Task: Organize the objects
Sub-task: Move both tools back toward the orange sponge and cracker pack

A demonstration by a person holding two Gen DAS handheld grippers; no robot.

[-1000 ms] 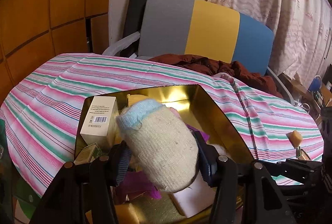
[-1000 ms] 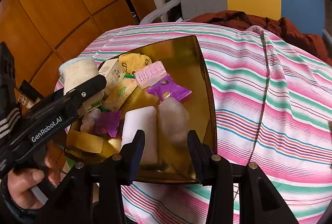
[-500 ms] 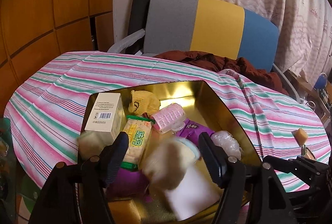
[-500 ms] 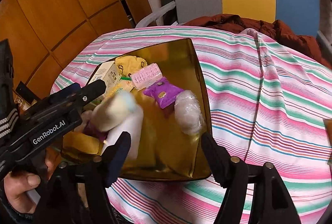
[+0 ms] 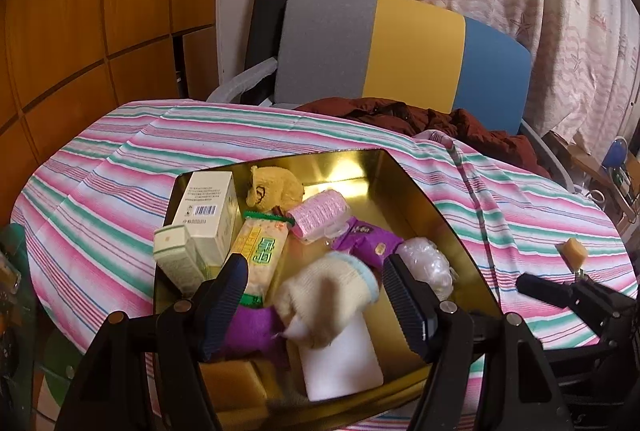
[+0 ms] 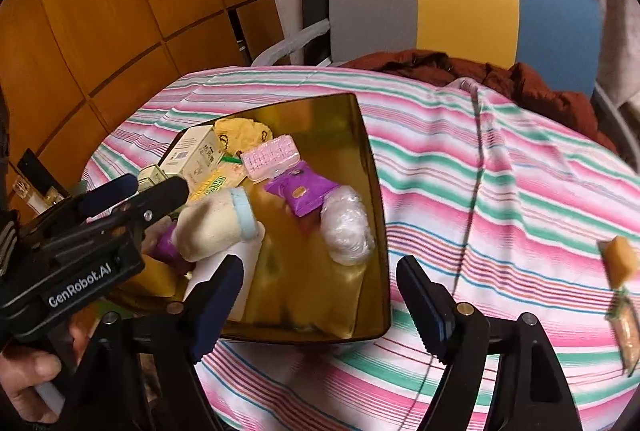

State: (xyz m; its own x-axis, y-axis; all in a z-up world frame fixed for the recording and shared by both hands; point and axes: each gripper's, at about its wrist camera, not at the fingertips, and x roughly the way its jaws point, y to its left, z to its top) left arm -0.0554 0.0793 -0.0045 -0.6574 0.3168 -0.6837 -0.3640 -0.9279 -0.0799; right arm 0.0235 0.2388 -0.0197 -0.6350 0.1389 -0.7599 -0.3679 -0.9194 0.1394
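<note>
At the near edge of the striped table, the left gripper (image 5: 316,297) stands with its jaws spread wide and nothing between them; just beyond, the cream sock (image 5: 328,297) lies loose in the gold tray (image 5: 404,187), slumped over a white block (image 5: 340,363) and a purple pouch (image 5: 248,327). That reads as a drop completed, with the sock now among the gathered things. The right gripper (image 6: 320,295) is likewise splayed and empty, hovering over the tray's near rim. The likely next move falls to it: out on the cloth to the right, well apart from the tray, sits a yellow sponge piece (image 6: 618,261) with a flat packet (image 6: 626,331) just below it, and reaching either calls for a swing rightward and a low approach. Both are blurred and partly cut by the frame edge, so their exact make is unclear. Deeper in the tray, a tan block (image 5: 236,383) is half hidden behind the left finger.
</note>
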